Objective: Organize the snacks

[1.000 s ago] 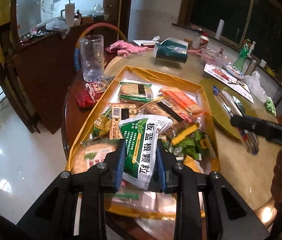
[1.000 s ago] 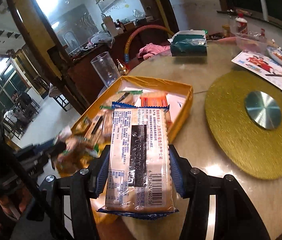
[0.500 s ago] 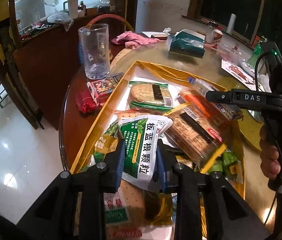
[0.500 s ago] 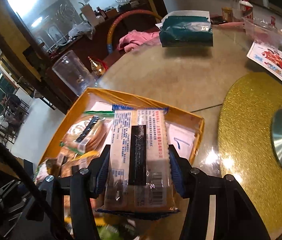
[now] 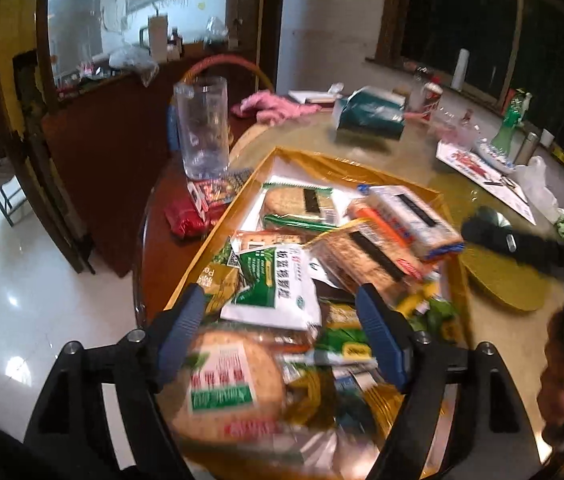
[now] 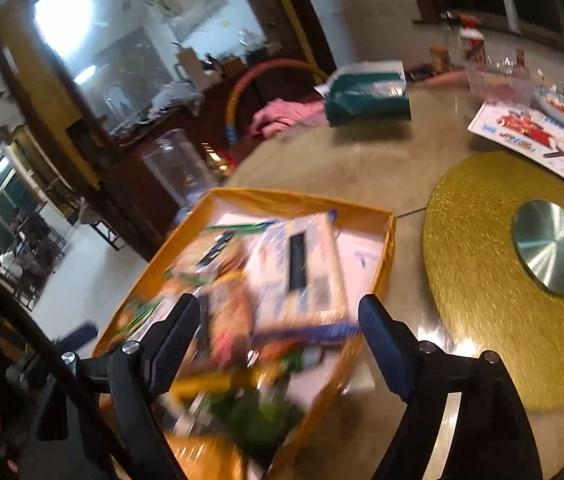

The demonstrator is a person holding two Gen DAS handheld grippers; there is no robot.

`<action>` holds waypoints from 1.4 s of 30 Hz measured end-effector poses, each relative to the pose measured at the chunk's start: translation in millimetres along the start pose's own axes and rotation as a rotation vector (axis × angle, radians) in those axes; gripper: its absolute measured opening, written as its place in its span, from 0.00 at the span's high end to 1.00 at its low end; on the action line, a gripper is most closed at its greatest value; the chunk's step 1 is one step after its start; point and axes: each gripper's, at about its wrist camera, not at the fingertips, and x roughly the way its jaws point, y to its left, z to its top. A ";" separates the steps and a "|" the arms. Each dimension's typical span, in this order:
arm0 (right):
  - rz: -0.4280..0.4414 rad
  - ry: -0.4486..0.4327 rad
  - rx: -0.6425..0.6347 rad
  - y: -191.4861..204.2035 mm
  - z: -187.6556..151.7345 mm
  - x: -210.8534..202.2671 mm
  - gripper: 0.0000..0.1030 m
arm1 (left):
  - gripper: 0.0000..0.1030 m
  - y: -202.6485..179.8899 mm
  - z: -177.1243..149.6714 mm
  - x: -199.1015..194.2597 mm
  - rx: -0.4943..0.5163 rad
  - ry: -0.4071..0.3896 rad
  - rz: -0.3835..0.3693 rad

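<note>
A yellow box (image 5: 322, 160) on the round table is full of snack packets. My left gripper (image 5: 279, 300) hangs over its near end with jaws opening. The green-and-white sachet (image 5: 277, 292) lies loose on the pile between the blue pads, and neither pad touches it. My right gripper (image 6: 279, 304) is also opening above the same box (image 6: 294, 196). The long cracker pack (image 6: 298, 268) lies free in the box beyond its pads. In the left wrist view that cracker pack (image 5: 406, 216) rests across other packets near the far right corner.
A tall glass (image 5: 201, 128) and red packets (image 5: 189, 216) stand left of the box. The gold turntable (image 6: 502, 280) lies to its right. A teal tissue pack (image 6: 366, 98), pink cloth (image 5: 273, 106) and leaflet (image 6: 534, 136) lie further back. A hand (image 5: 562, 380) holds the right tool.
Both grippers were shut on packets and now stand wide. The sachet and the cracker pack have dropped onto the pile in the box.
</note>
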 end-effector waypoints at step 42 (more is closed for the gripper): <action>-0.030 -0.041 -0.018 33.3 -113.8 -87.4 0.21 | 0.13 -67.3 -68.1 -71.7 0.063 0.014 0.165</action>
